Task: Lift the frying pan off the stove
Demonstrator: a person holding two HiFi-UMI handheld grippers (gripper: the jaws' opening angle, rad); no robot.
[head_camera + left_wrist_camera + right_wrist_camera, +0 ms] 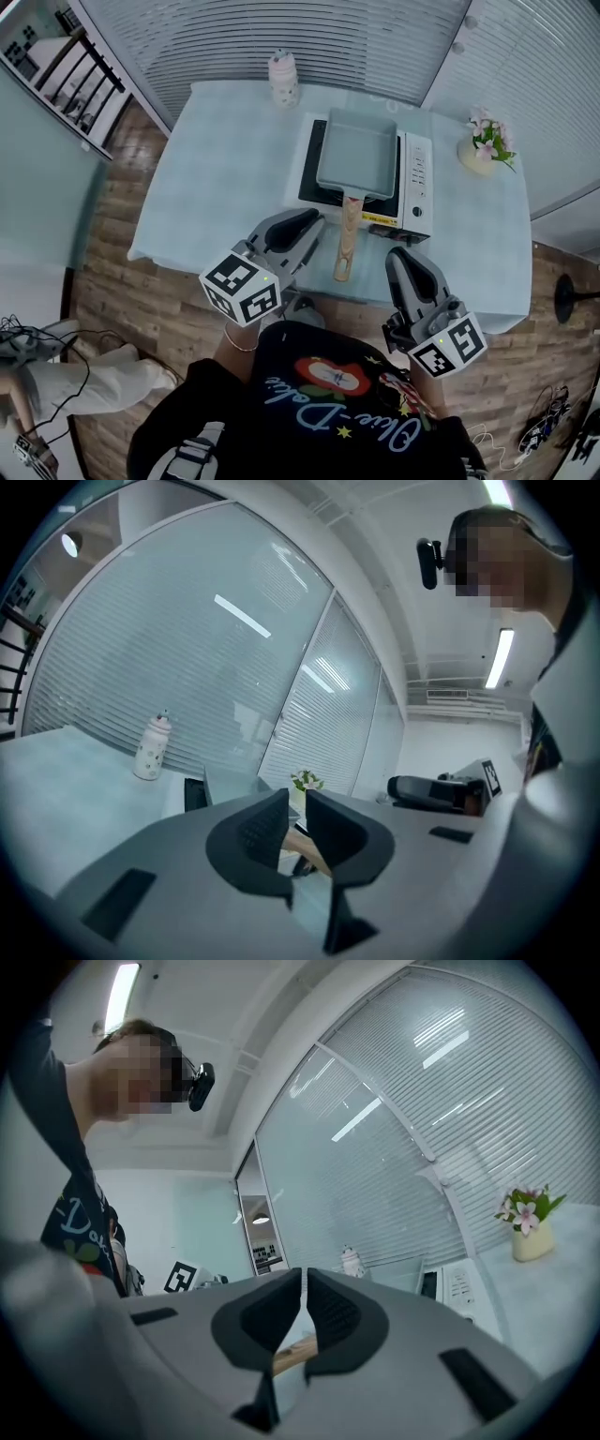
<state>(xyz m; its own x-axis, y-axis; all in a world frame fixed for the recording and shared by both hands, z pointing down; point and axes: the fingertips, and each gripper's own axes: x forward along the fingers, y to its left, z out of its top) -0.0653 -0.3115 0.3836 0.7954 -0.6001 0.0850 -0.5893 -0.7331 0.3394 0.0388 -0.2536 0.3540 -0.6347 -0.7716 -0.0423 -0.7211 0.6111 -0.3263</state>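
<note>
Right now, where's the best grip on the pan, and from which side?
The wooden handle. It sticks straight out of the pan, past the front edge of the stove toward the person, its end free over the table. I'd come in level from the near side and close the jaws across its width.

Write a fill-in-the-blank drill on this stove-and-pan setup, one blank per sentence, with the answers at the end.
1. The frying pan sits on the ____.
2. Its long handle is made of ____.
3. The vase at the table's edge holds ____.
4. The right tool has its jaws ____, gripping nothing.
Missing words: stove; wood; flowers; shut.
</note>
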